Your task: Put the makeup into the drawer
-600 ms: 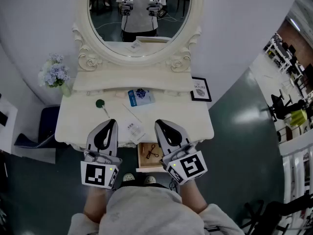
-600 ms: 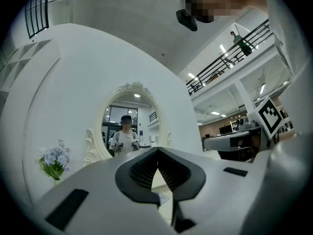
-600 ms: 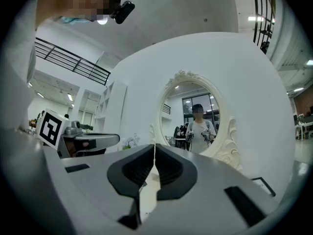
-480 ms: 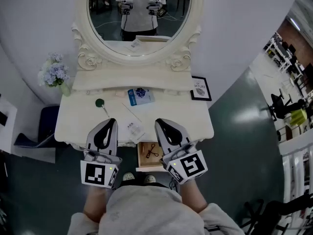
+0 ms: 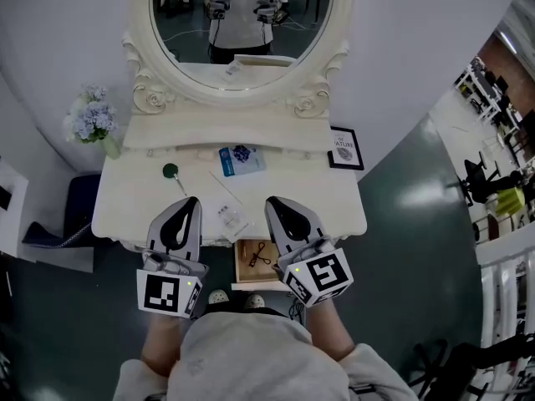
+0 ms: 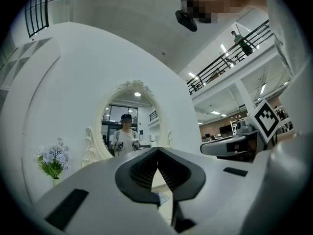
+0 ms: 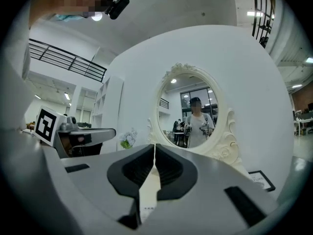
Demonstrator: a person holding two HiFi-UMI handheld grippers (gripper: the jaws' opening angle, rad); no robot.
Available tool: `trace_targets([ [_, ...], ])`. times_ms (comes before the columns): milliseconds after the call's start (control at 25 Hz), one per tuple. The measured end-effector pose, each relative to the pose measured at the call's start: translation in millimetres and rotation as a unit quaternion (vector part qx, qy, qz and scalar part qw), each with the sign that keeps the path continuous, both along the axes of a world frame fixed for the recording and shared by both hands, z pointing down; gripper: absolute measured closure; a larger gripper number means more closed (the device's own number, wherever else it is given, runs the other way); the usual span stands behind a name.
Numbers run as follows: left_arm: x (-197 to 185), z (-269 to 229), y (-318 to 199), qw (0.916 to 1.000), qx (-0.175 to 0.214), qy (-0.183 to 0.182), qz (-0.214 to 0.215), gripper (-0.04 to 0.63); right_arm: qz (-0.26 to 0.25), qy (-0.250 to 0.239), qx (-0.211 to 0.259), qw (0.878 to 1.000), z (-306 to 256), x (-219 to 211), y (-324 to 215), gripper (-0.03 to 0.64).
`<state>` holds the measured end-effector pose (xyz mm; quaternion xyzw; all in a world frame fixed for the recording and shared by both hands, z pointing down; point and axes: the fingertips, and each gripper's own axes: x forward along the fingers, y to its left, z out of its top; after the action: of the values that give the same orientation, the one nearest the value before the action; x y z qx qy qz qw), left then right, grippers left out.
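Head view only: the drawer [image 5: 255, 267] stands open below the front edge of the counter [image 5: 334, 203], with a dark scissor-like item [image 5: 259, 256] inside. The makeup lies on the counter behind the drawer, a clear packet [image 5: 230, 217] nearest and a blue packet [image 5: 241, 159] farther back. The left tool [image 5: 189, 202] and right tool [image 5: 275, 202] sit either side of the drawer. Each tool's own view shows its jaws closed together and empty, with the mirror [image 6: 128, 126] beyond and no drawer.
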<state>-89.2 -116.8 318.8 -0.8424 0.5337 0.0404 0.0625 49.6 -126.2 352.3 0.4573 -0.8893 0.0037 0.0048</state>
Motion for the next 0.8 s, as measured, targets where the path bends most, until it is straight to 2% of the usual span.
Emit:
trace_targets([
  [160, -1.2, 2.9, -2.4, 1.0000, -0.004, 0.000, -0.003, 0.581, 0.010, 0.035, -0.049, 0.998, 26.0, -0.7, -21.0, 0.594],
  [320, -6.5, 9.6, -3.1, 0.9999, -0.014, 0.001, -0.010, 0.581, -0.008, 0.033, -0.103, 0.994, 54.0, -7.6, -37.2, 0.594],
  [520, -14.5, 18.5, -2.4, 0.9994, -0.026, 0.002, -0.020, 0.581, -0.027, 0.039, -0.169, 0.984, 95.1, -17.3, -49.6, 0.594],
  [800, -22.8, 34.2, 0.7, 0.9984, -0.051, -0.007, -0.025, 0.581, -0.042, 0.061, -0.233, 0.970, 147.5, -31.8, -49.6, 0.592],
])
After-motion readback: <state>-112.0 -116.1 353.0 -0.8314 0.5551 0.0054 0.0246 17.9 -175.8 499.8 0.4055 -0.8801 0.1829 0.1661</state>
